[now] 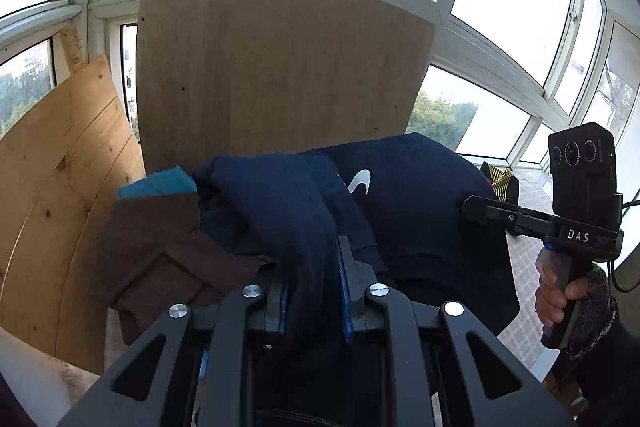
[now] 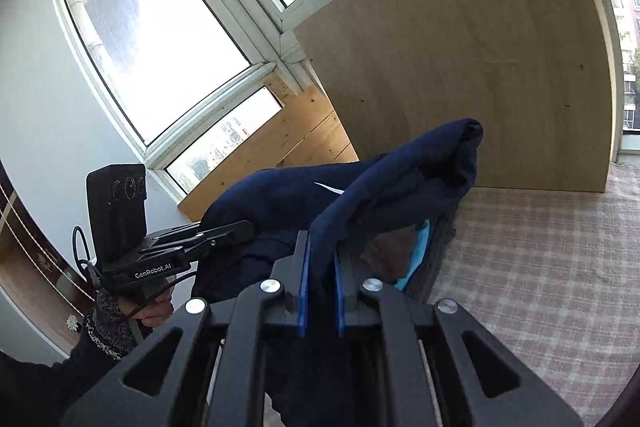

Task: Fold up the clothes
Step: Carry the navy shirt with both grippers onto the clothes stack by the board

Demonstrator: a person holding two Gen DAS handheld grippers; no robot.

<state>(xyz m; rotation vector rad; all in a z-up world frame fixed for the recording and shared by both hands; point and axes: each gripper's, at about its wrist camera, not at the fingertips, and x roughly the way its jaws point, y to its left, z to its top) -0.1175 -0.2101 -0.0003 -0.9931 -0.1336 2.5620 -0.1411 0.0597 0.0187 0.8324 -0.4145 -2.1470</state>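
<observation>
Navy garment (image 1: pixel 420 211), white swoosh logo (image 1: pixel 359 181). Brown garment (image 1: pixel 160 247); teal cloth (image 1: pixel 160 183). Black grippers, blue pads (image 2: pixel 303 291). Pink-grey checked surface (image 2: pixel 540 267). Tan wood boards (image 1: pixel 272 67). White window frames (image 1: pixel 492 39).

My right tool (image 2: pixel 320 267) fills the bottom of the view, its blue-padded fingers (image 2: pixel 303 279) closed on a fold of a navy garment (image 2: pixel 400 183) that rises ahead of it and drapes to the right. A white logo mark (image 2: pixel 329 188) shows on the cloth just ahead. To the left, my left tool (image 2: pixel 236 230), gripped by a hand (image 2: pixel 154 311) in a speckled cuff, has its tip against the same garment. Under the lifted cloth, just right of the fingers, lie brown (image 2: pixel 382 255) and teal (image 2: pixel 418 251) fabrics. A plaid-covered surface (image 2: pixel 540 267) spreads to the right. A large wooden board (image 2: pixel 460 67) stands ahead, with windows (image 2: pixel 152 39) to the left.
</observation>
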